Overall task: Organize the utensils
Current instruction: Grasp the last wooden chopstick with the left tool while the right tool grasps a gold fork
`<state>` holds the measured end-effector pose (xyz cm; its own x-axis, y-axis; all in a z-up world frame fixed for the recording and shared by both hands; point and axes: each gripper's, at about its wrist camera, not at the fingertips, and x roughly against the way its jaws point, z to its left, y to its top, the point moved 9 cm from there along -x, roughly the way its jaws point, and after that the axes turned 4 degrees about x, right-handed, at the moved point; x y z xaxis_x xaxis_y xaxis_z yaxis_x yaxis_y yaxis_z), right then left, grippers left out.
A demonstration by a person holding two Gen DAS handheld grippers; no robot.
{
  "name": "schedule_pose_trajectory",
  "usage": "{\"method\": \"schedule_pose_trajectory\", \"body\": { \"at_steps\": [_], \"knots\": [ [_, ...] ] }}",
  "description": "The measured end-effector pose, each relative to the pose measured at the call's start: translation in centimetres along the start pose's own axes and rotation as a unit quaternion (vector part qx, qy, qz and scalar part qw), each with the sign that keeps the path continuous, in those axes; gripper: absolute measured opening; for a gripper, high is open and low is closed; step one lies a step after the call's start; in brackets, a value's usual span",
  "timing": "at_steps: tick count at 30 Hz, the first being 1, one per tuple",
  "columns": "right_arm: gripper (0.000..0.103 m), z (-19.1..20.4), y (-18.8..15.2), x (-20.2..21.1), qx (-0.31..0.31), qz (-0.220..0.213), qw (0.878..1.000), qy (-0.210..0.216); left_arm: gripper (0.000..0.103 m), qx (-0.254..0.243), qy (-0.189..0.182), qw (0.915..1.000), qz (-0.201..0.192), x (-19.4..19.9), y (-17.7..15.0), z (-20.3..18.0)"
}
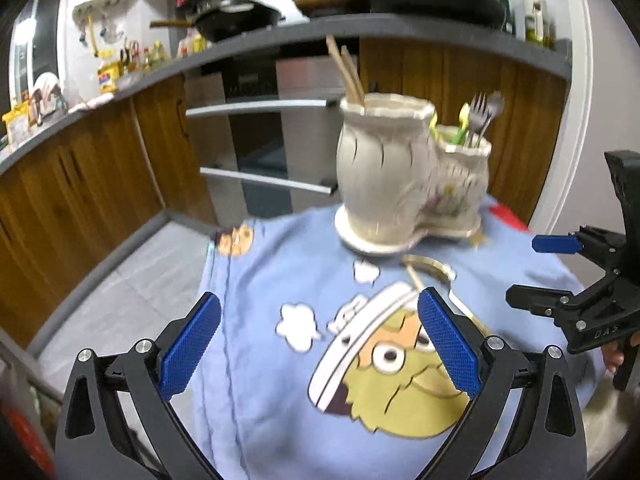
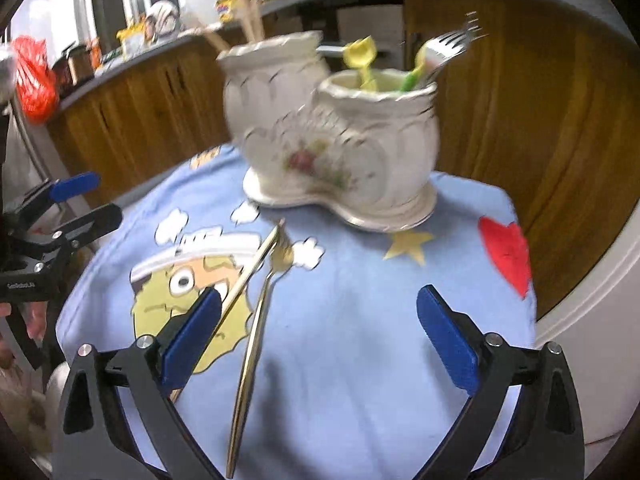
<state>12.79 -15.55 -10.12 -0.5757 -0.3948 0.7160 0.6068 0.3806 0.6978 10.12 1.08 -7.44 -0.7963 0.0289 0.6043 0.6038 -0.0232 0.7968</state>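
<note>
Forks and chopsticks are already stood in the far ceramic holder [image 2: 336,128], while a gold spoon [image 2: 256,332] and chopstick [image 2: 248,276] are left near on the cloth [image 2: 360,300], both the left gripper [image 1: 320,344] and right gripper [image 2: 320,344] being held wide and empty.

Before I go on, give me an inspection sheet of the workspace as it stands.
Surface: blue cartoon cloth covers the table.
Job's things: gold spoon and gold stick lie loose on the cloth; two-pot ceramic holder stands behind, chopsticks in the taller pot, fork and green-yellow utensils in the lower.
Clutter: nothing seen on the cloth.
Grippers: left tool open, empty, above the cloth; right tool open, spoon between its fingers, untouched.
Cables: nothing seen.
Surroundings: wooden cabinets, counter with pans, oven.
</note>
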Motion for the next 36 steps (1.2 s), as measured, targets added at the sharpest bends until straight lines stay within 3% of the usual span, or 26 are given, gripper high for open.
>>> {"method": "schedule_pose_trajectory", "body": {
  "at_steps": [1,4,9,12,19,21,23,27,28,36],
  "knots": [
    [0.089,0.5,-0.2,-0.4,0.007,0.009,1.0,0.001,0.098,0.003,-0.004,1.0,0.007,-0.2,-0.4,0.0],
    [0.067,1.8,-1.0,-1.5,0.022,0.035,0.999,0.004,0.098,0.005,-0.008,0.9997,0.024,-0.7,-1.2,-0.2],
    [0.023,3.6,-2.2,-3.1,0.042,0.07,0.997,0.013,0.098,-0.006,-0.016,0.9987,0.048,-1.2,-2.2,-1.2],
    [0.009,4.0,-2.4,-3.3,0.044,0.068,0.996,0.024,0.098,-0.018,-0.025,0.9975,0.064,-1.6,-2.7,-2.5],
    [0.006,1.5,-2.7,-1.4,0.001,0.051,0.998,0.034,0.094,-0.041,-0.071,0.9915,0.102,-2.3,-4.0,-7.1],
    [0.006,0.4,-2.4,-0.8,-0.005,0.045,0.999,0.028,0.083,-0.052,-0.075,0.989,0.116,-2.8,-4.5,-8.6],
    [0.006,-0.4,-2.6,-0.2,-0.012,0.041,0.999,0.026,0.059,-0.062,-0.077,0.9855,0.138,-3.5,-5.3,-9.5],
    [0.006,-1.3,-2.8,0.3,-0.019,0.037,0.999,0.026,0.028,-0.083,-0.075,0.9821,0.152,-3.9,-6.3,-10.5],
    [0.006,-1.3,-2.9,0.4,-0.02,0.037,0.999,0.028,0.012,-0.088,-0.072,0.9813,0.155,-3.9,-6.4,-10.5],
    [0.006,-0.6,-3.4,0.8,0.001,0.045,0.998,0.04,0.006,-0.11,-0.096,0.9701,0.194,-2.4,-8.0,-9.2]
  ]
}}
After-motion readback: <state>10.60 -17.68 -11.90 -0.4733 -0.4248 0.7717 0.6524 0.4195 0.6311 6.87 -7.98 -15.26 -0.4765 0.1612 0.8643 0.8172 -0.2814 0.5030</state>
